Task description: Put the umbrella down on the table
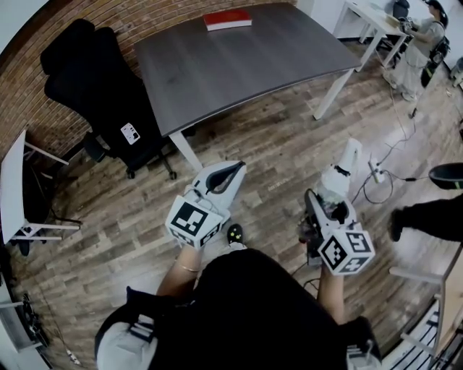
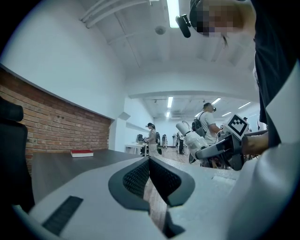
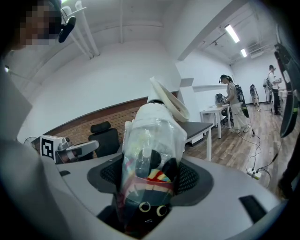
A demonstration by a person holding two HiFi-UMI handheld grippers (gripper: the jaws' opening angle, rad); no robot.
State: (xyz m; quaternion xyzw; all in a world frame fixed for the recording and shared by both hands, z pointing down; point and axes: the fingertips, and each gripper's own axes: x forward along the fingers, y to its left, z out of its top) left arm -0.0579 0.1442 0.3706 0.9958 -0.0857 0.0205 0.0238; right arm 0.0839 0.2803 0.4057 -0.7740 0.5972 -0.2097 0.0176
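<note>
Your right gripper (image 3: 151, 180) has its jaws clamped on the folded umbrella (image 3: 152, 136), whose clear plastic sleeve (image 3: 140, 154) blurs its pattern and whose lower end is hidden between them, above the floor (image 1: 275, 155) short of the bench (image 1: 246, 69), while your left gripper (image 2: 149, 161) has its jaws pressed together on nothing.

— What's carrying things out there?
— I see a dark grey table (image 1: 246, 65) on white legs. One red book (image 1: 227, 19) lies flat at its far edge, about midway along.
— And the floor (image 1: 275, 155)?
— Wood planks. A black chair (image 1: 101, 94) stands on it by the table's left edge. I see a white power strip (image 1: 376, 172) lying near the right front leg, its cable trailing away.
</note>
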